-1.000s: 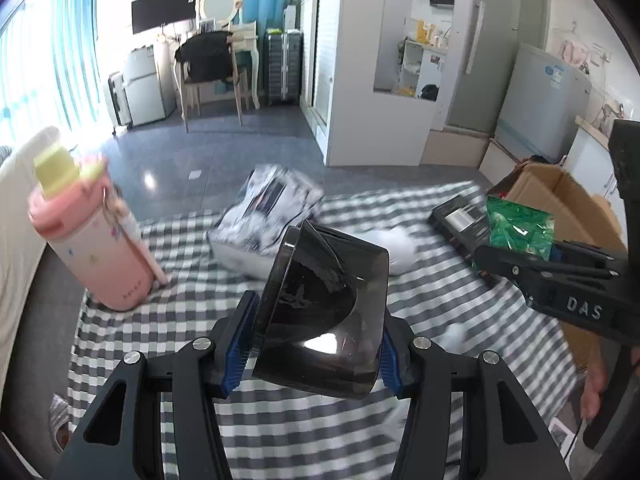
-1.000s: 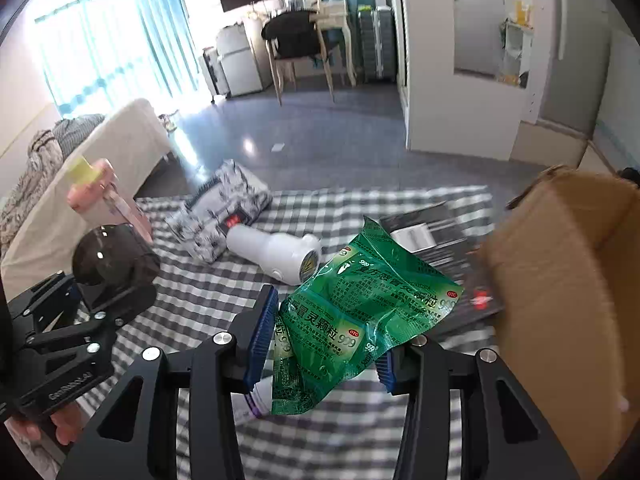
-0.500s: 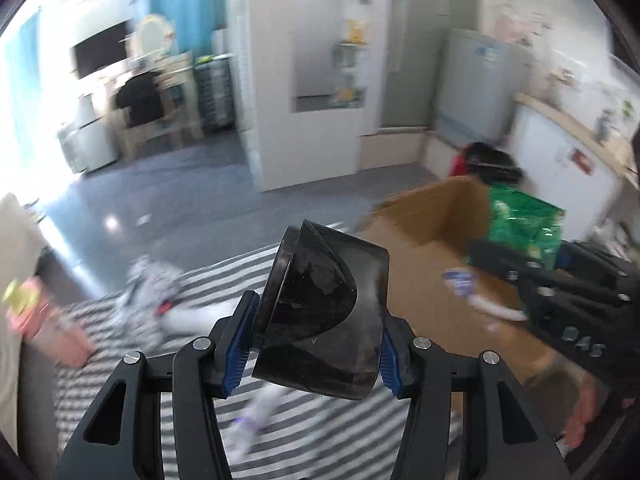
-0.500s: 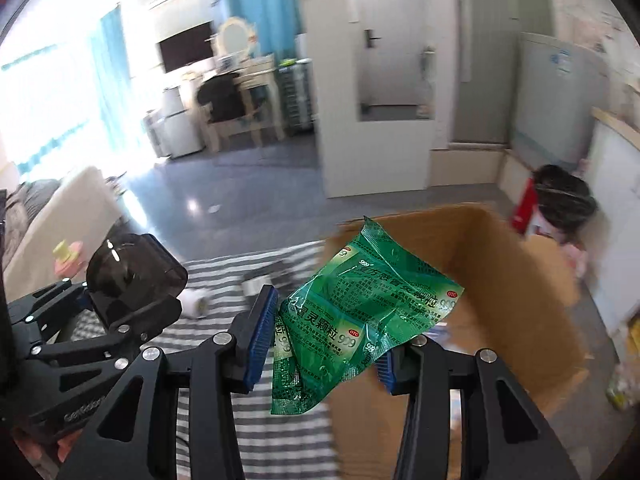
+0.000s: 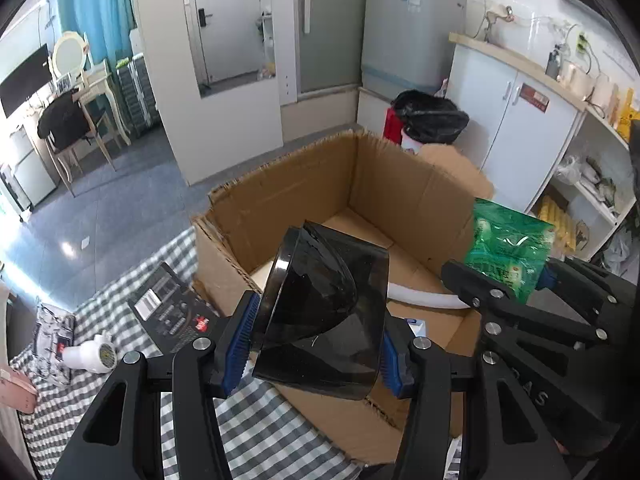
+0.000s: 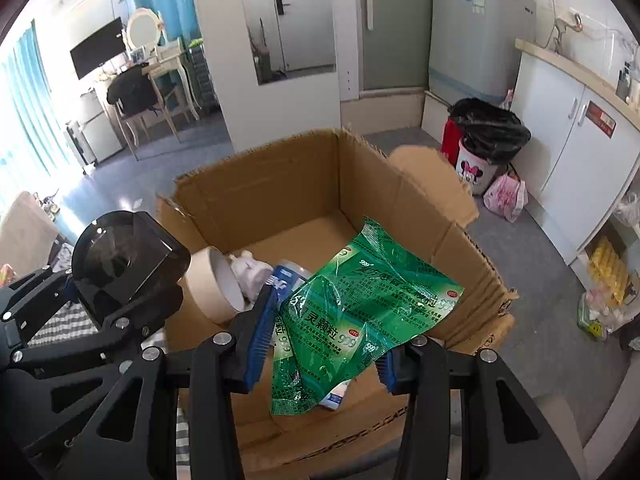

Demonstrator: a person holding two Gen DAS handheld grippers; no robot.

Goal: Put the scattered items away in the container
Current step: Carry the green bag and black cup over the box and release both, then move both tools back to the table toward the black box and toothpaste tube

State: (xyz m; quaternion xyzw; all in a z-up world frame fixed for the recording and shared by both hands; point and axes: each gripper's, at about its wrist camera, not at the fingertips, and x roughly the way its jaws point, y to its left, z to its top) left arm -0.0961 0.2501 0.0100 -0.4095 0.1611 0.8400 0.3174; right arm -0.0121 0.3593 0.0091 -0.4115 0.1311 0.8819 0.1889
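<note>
Green crinkly foil, a medicine-granule sachet bag (image 6: 360,312), sits clamped between the blue pads of my right gripper (image 6: 320,344), jaws closed to the bag's thickness; it hangs over the open brown cardboard box (image 6: 280,184), just inside the near wall. I judge it light and limp, slippery on its glossy skin, so a bite across the lower middle suits it better than a corner. Its long axis runs from about 7 o'clock up to 2 o'clock in the right wrist view, the free upper end pointing toward the box's far right corner.

My left gripper (image 5: 316,348) is closed on a smoky dark translucent plastic cup-shaped cover (image 5: 320,304), jaws set wide apart by its body. It looks rigid, light and smooth, best pinched across the flat sides. Its axis tilts toward 11 o'clock. It hovers above the box's near left wall, at the edge of the checked cloth (image 5: 248,432).
</note>
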